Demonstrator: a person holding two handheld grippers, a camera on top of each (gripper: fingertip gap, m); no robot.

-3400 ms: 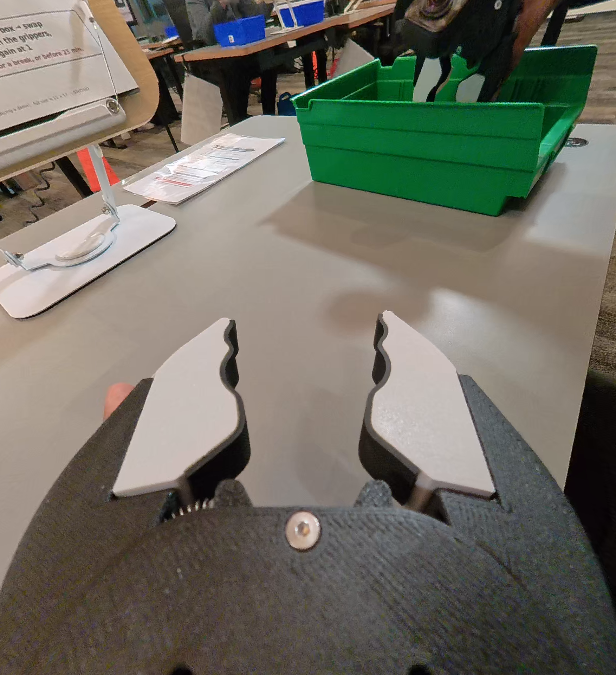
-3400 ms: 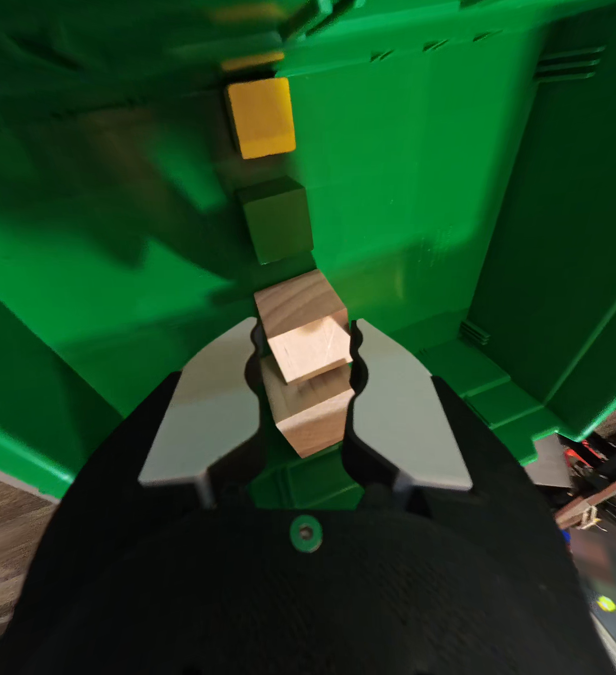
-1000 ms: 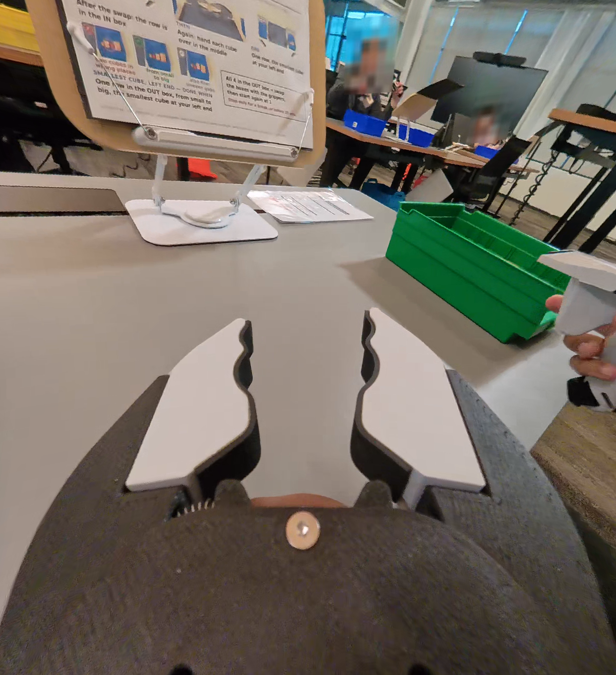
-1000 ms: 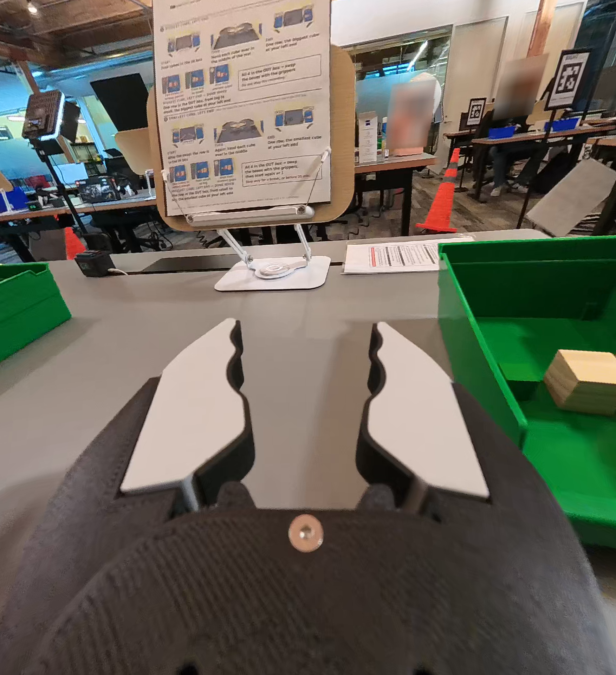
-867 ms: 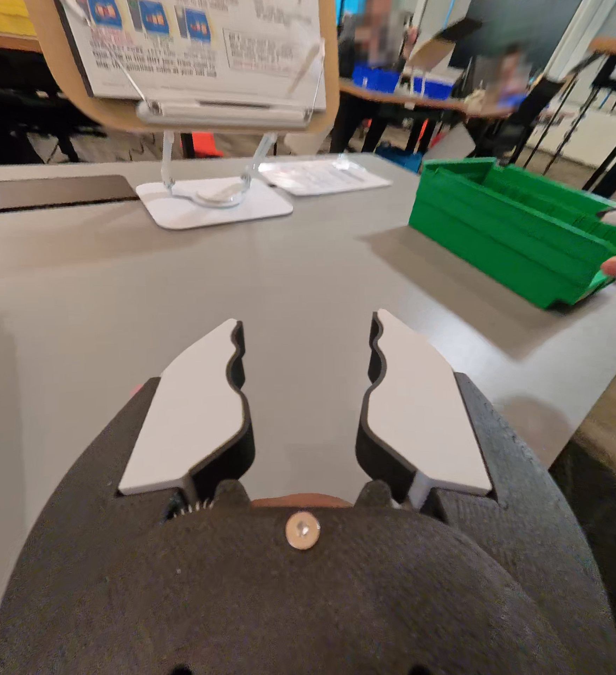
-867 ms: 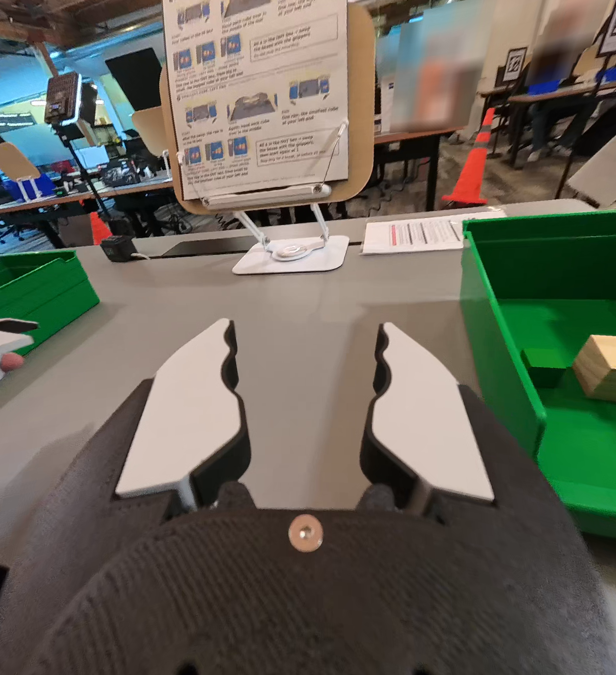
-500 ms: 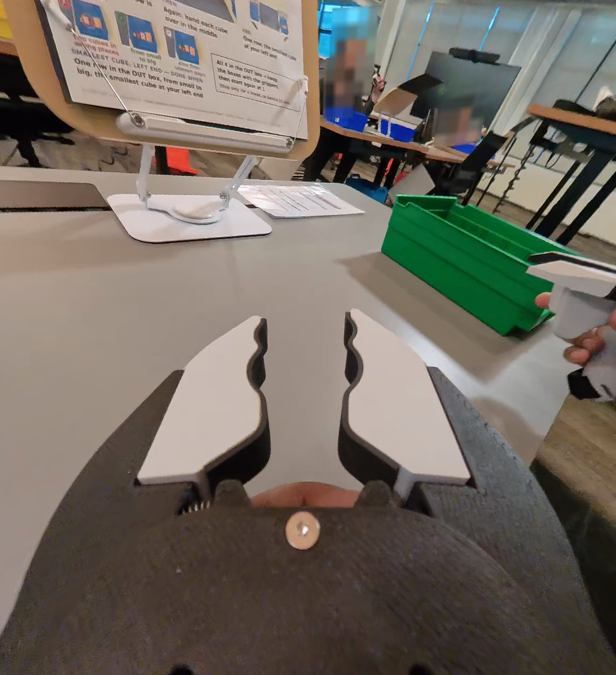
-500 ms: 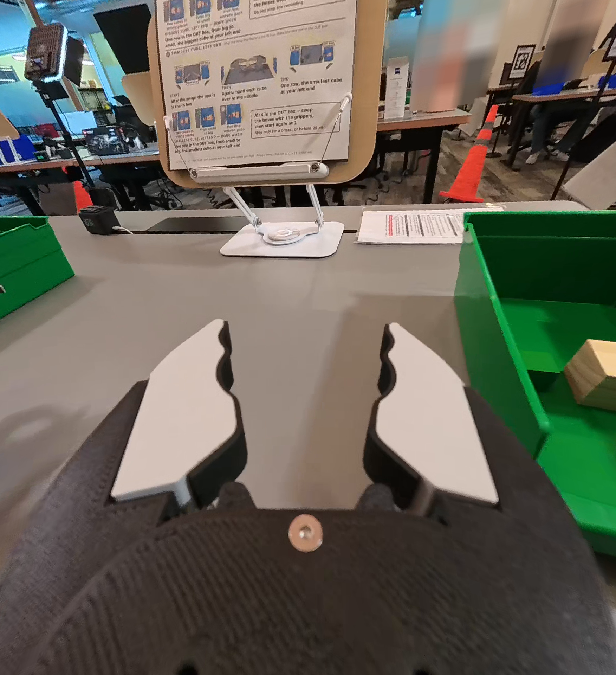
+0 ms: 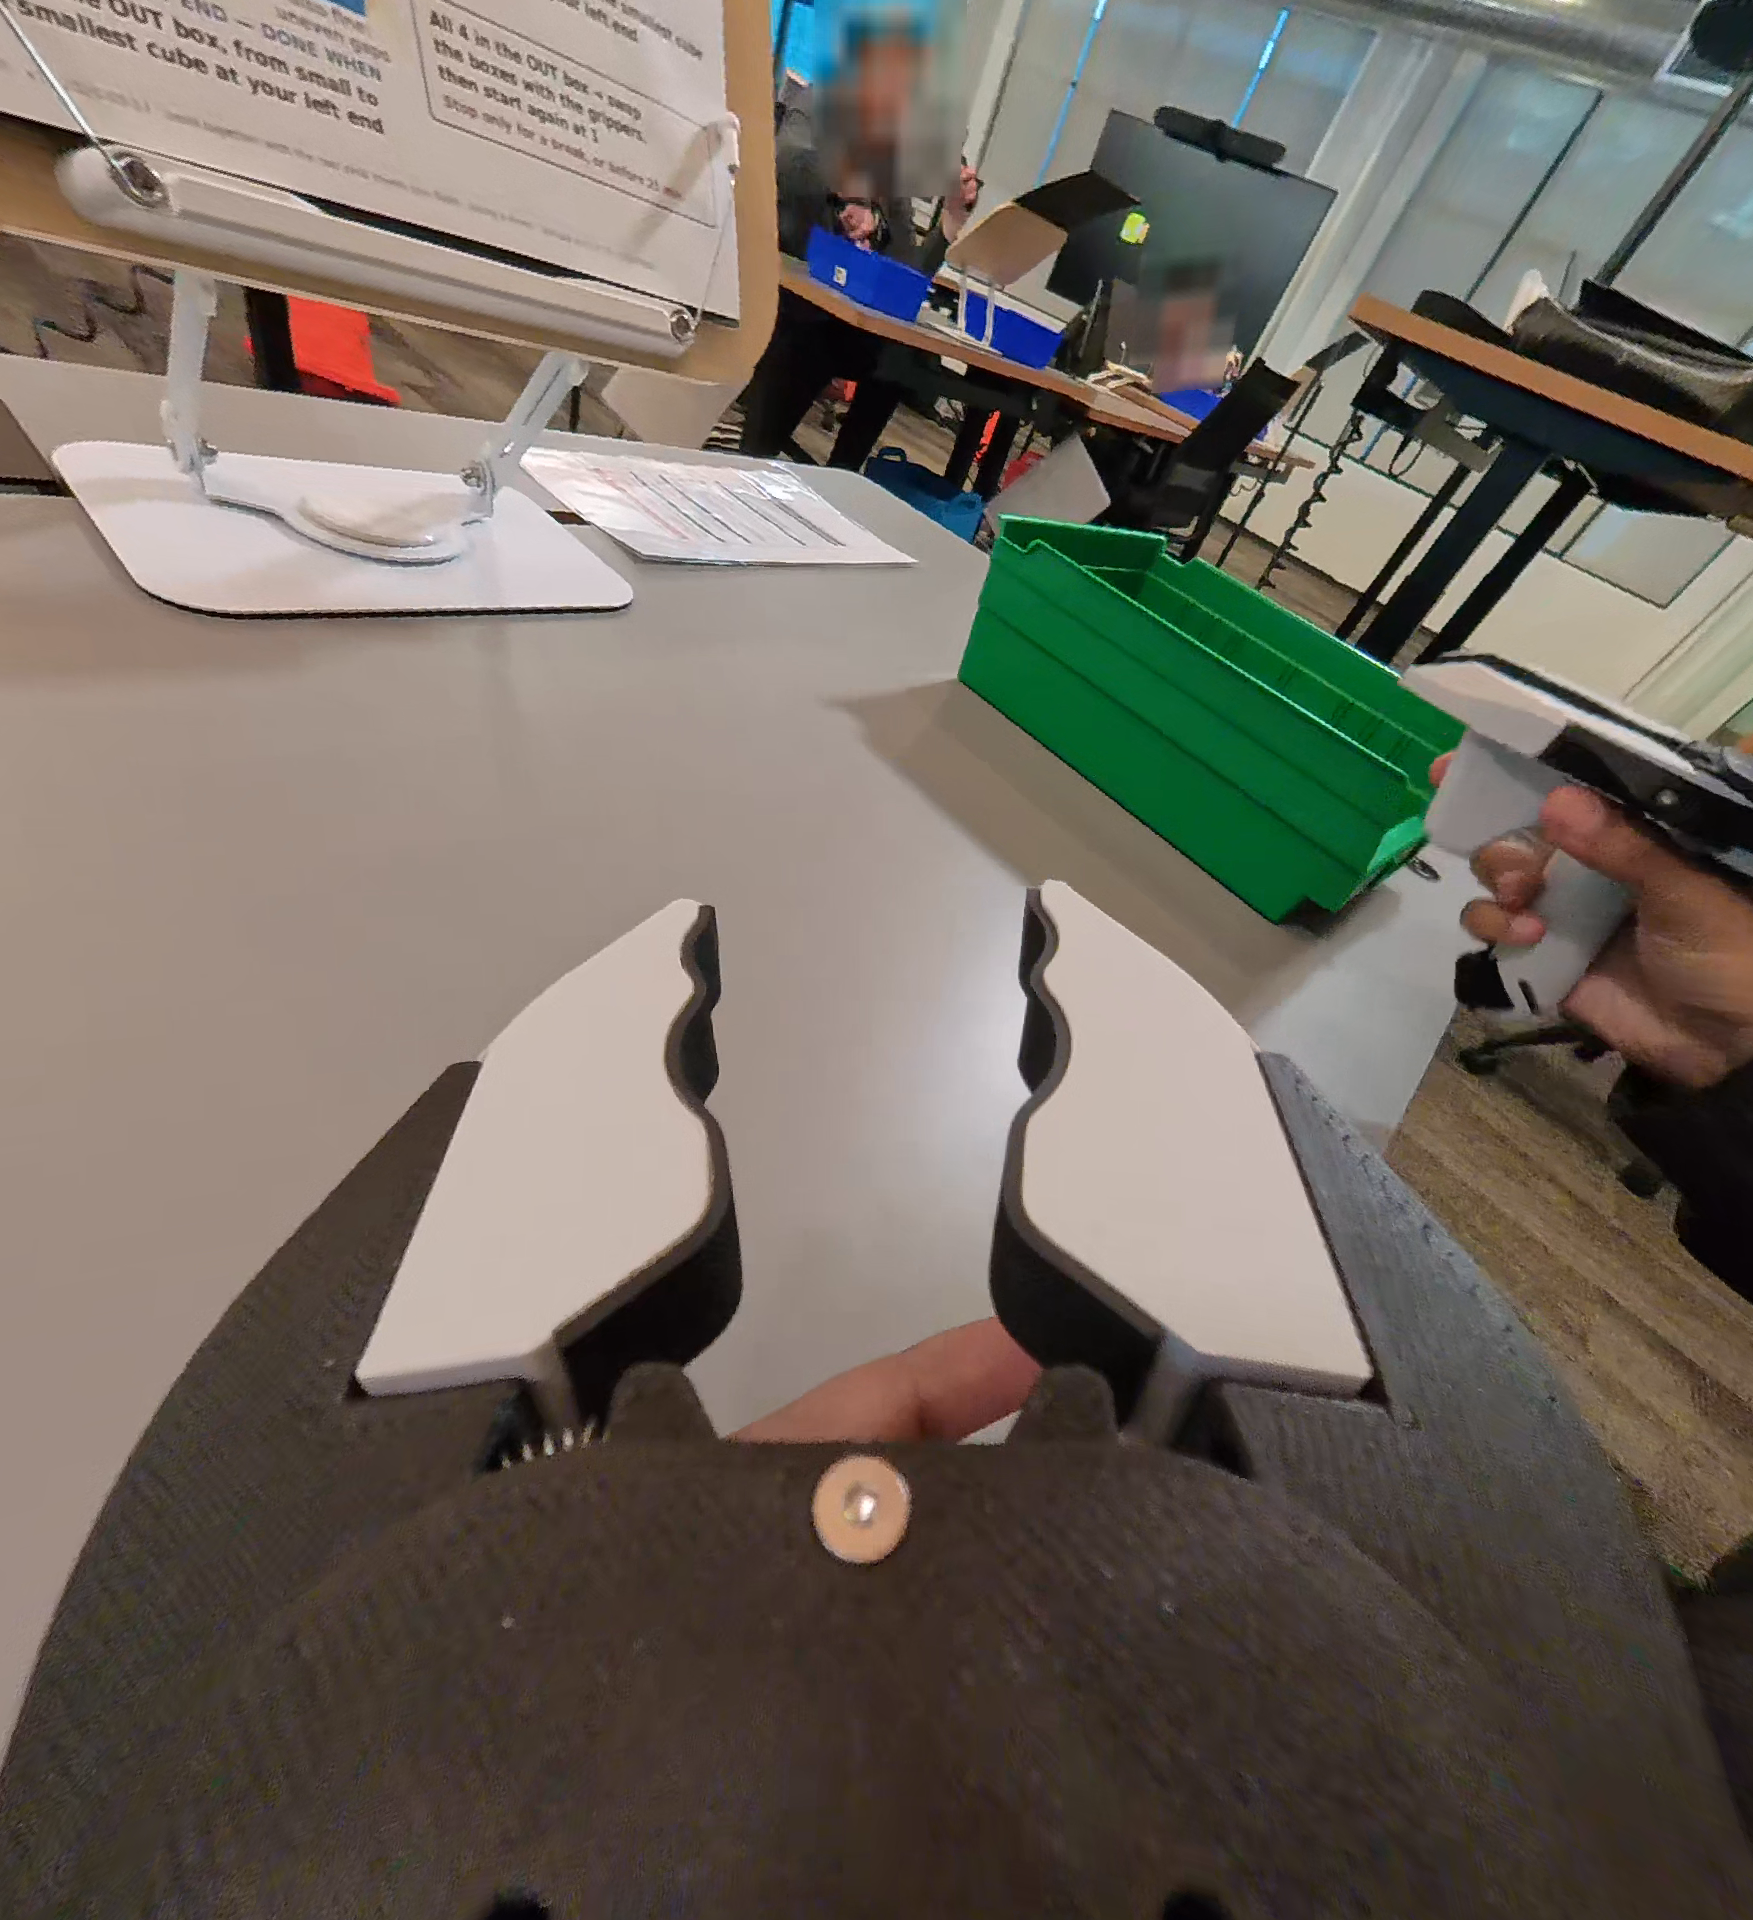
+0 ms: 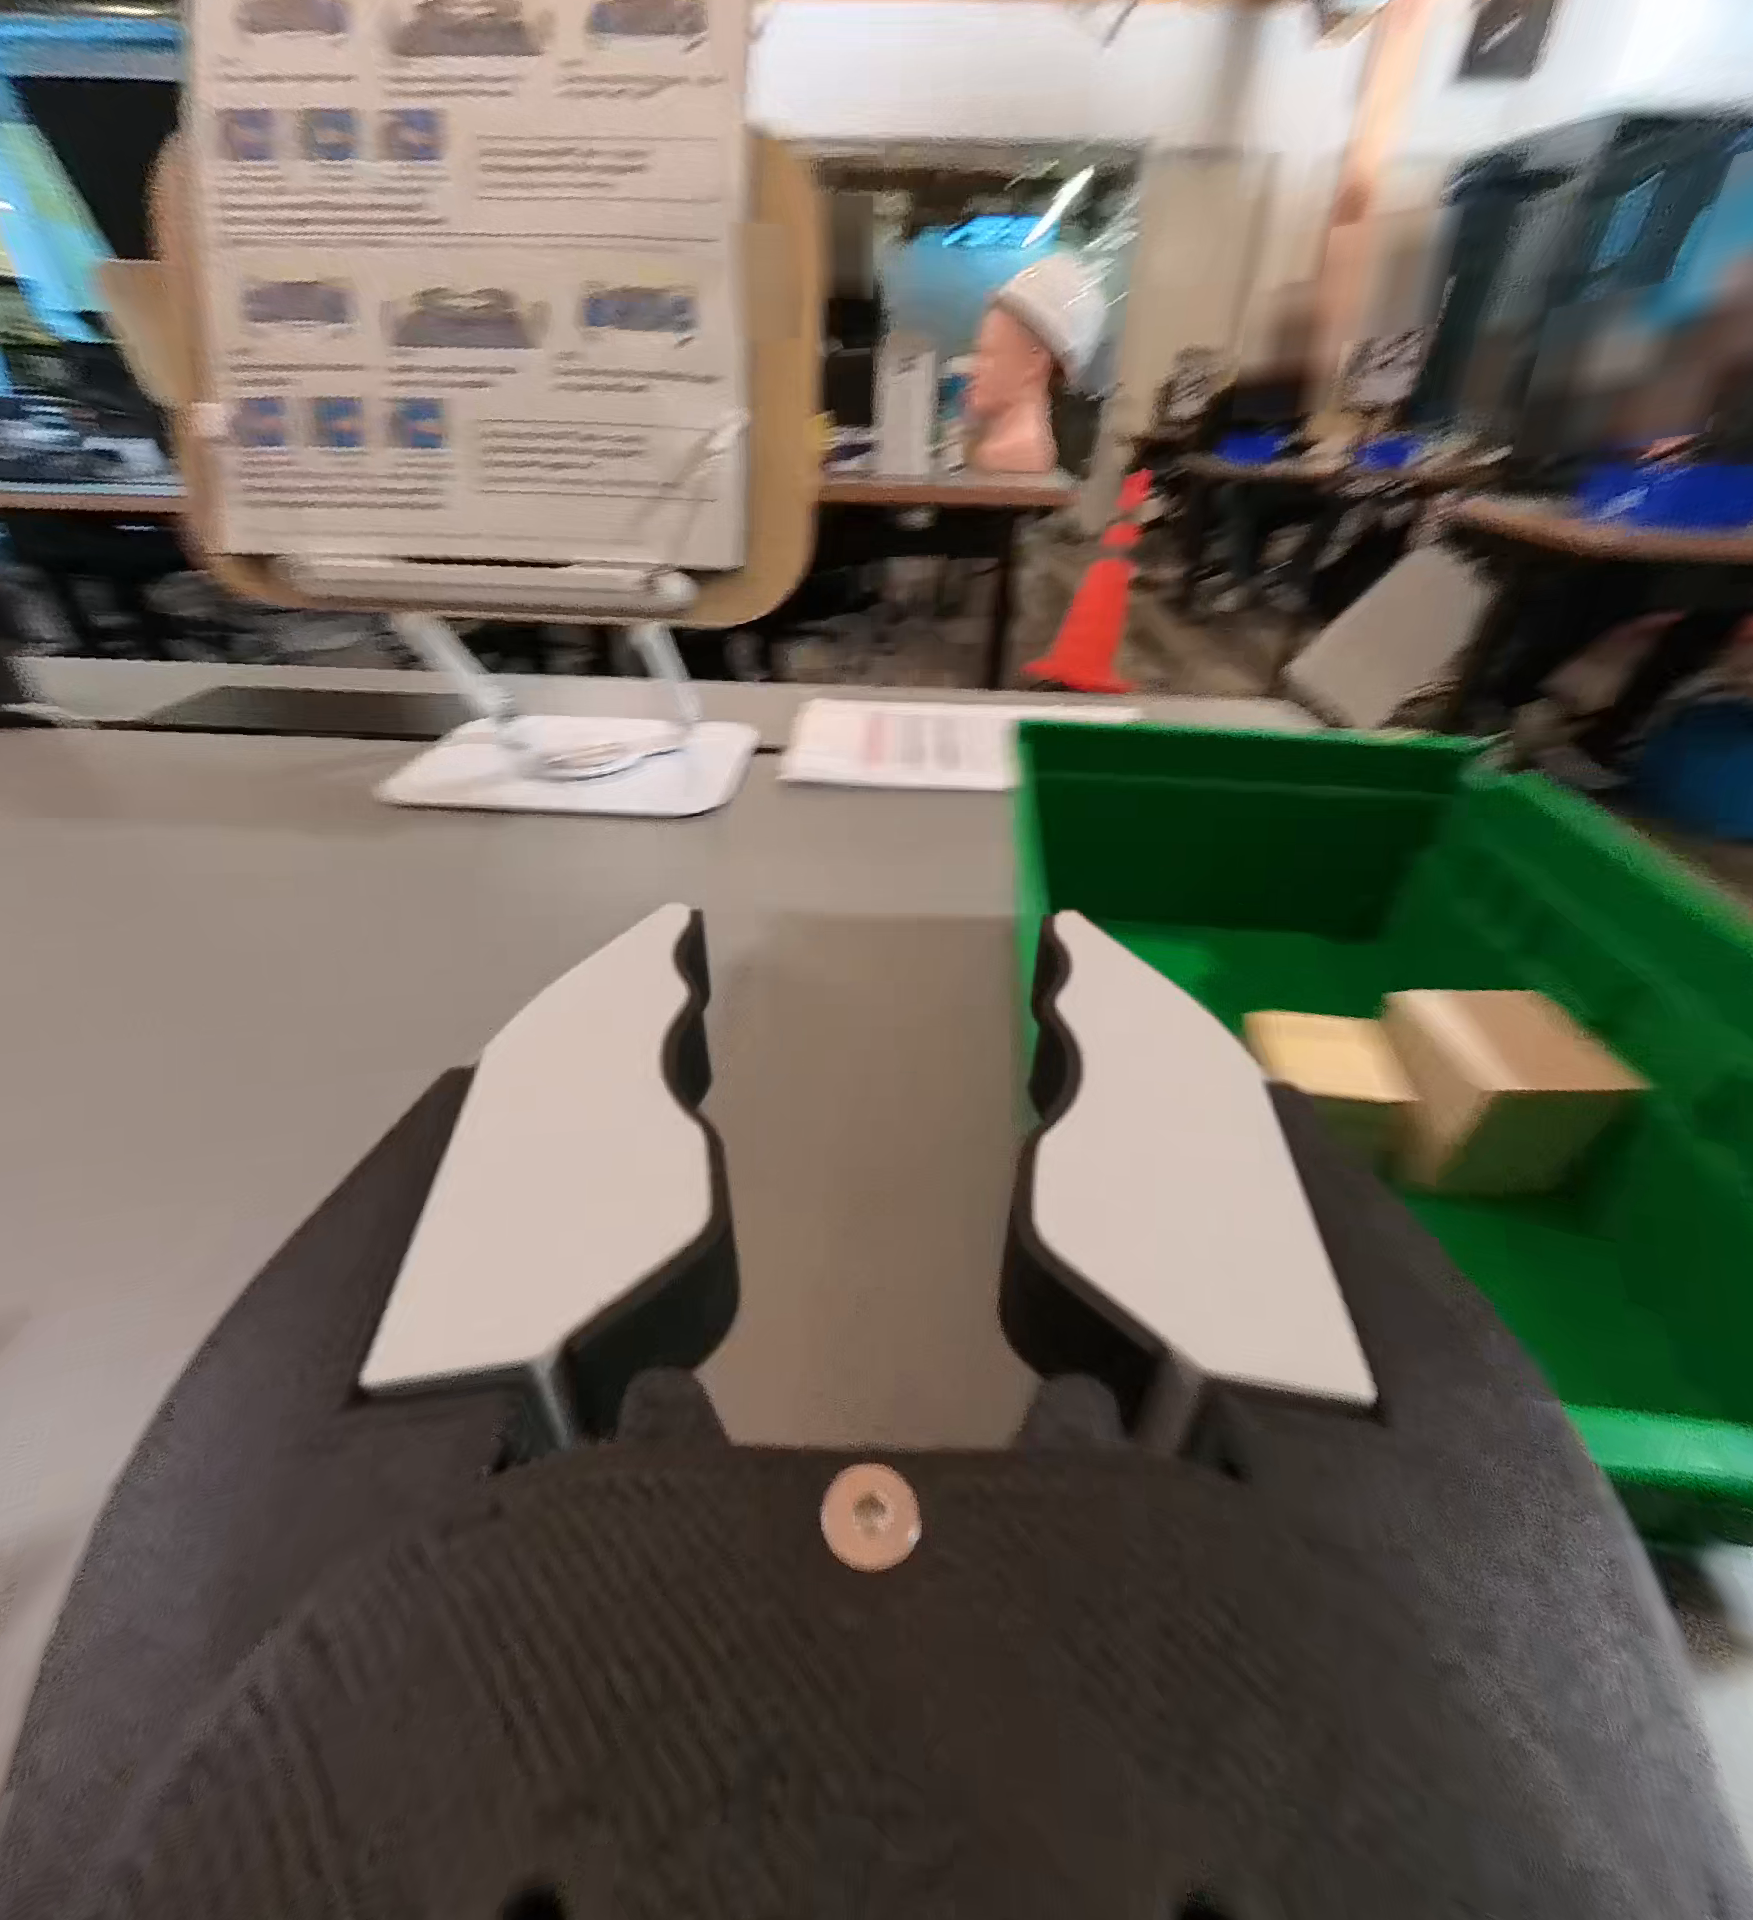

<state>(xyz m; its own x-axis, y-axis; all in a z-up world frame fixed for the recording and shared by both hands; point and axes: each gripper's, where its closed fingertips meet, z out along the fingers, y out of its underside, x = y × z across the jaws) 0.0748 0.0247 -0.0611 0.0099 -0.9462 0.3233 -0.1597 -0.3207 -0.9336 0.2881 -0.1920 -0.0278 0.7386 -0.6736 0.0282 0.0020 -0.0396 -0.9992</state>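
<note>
Over a grey table (image 9: 332,831), the left gripper (image 9: 867,925) hangs with jaws released and nothing between them; the right gripper (image 10: 867,925) likewise stands parted and empty, above bare tabletop with a green bin (image 10: 1215,831) just beside its right finger at 2 o'clock. Only the right wrist view looks into that bin, where two pale wooden blocks (image 10: 1506,1081) lie touching at 3 o'clock; the left wrist view shows merely the bin's outer wall at 1 o'clock, and at 3 o'clock a hand (image 9: 1682,966) gripping the other tool's handle beyond the table edge. An instruction board on a white stand (image 9: 332,540) rises at 11 o'clock in the left wrist view, a printed sheet (image 9: 706,509) flat beside it; behind lie desks, blue bins, an orange cone (image 10: 1090,613) and a mannequin head. The right wrist view is motion-blurred, the board's panels illegible; the board's top is cropped, and whether more blocks sit in the bin cannot be told.
</note>
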